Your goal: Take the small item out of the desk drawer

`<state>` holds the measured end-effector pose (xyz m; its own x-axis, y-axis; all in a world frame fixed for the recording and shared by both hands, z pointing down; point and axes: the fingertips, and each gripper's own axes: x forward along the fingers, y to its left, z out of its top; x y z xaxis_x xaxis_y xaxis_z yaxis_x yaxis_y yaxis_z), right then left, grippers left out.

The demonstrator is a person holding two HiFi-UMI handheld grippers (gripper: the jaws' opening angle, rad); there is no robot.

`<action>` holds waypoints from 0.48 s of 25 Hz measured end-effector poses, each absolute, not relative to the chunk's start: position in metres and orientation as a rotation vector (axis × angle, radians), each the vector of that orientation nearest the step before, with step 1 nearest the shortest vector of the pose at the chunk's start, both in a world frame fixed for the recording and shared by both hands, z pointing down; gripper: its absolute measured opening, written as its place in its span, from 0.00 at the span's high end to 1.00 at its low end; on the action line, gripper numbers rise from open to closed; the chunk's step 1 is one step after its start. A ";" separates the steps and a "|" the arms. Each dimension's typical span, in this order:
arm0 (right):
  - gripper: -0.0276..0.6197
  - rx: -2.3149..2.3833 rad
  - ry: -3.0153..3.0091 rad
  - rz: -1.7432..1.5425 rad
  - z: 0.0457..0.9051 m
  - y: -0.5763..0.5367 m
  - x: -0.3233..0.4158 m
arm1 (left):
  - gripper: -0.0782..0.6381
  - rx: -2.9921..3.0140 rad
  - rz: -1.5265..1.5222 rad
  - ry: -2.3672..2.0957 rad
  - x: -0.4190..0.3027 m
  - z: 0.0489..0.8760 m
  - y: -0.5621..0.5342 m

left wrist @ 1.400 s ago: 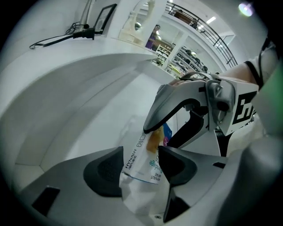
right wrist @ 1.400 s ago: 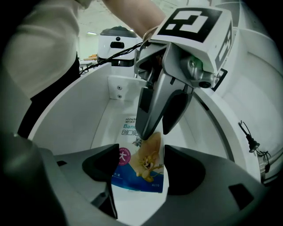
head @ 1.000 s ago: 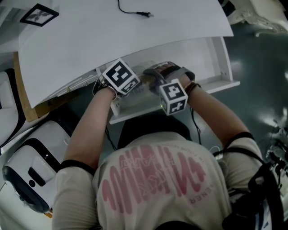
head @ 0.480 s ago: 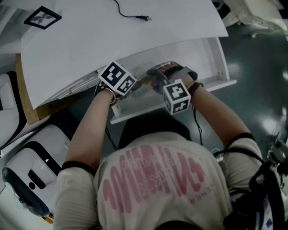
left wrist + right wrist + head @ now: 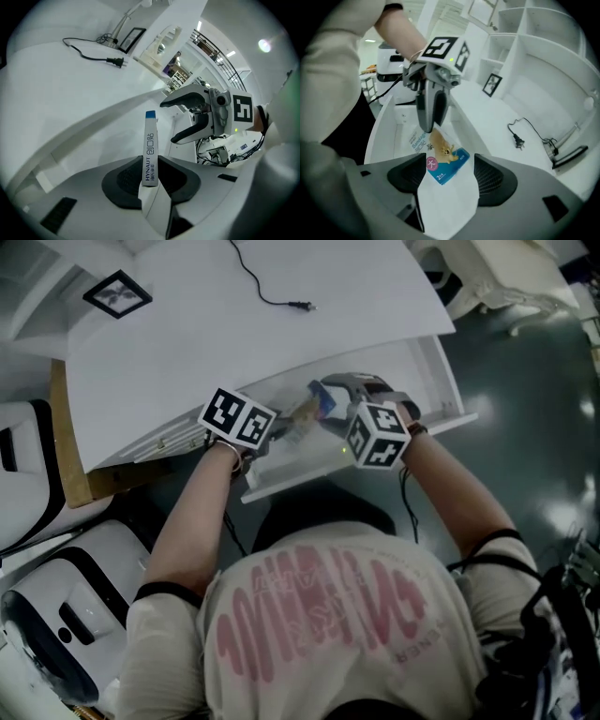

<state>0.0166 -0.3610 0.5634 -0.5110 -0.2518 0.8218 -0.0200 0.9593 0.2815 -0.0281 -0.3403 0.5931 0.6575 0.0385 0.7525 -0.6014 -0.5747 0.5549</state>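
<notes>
Here the white drawer (image 5: pixel 442 376) stands pulled out from under the white desktop (image 5: pixel 234 343), and a person leans over it with a gripper in each hand. The small item is a flat plaster box (image 5: pixel 150 150) with a blue end and a cartoon on its broad face. It is up out of the drawer, held in the air over the open inside and not lying on the floor of it.

The left gripper (image 5: pixel 150 180) has hold of it. Its jaws have just been closing and now stand narrow, with the dark pads pressed on the two broad faces. Only the thin printed edge faces that gripper's camera.

The right gripper (image 5: pixel 450 180) points toward the left one with its jaws spread wide. The blue end of the plaster box reaches into the gap between them and sits askew, and the pads do not look to press on it. Below the box, the right gripper view shows the drawer's white floor and side walls.

On the desktop beyond lies a black cable (image 5: pixel 251 277) ending in a plug (image 5: pixel 302 306). Well apart from it is a small framed square (image 5: pixel 117 293).
</notes>
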 end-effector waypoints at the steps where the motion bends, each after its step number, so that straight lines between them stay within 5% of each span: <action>1: 0.44 0.259 -2.115 -0.246 0.553 -0.368 0.018 | 0.73 2.019 0.910 -0.458 -0.030 0.587 -0.343; 9: 0.46 0.593 -2.214 -0.031 0.488 -0.384 0.023 | 0.73 2.088 0.648 -0.591 -0.043 0.526 -0.352; 12: 0.60 0.717 -2.251 0.024 0.465 -0.381 0.022 | 0.73 2.117 0.565 -0.625 -0.043 0.505 -0.350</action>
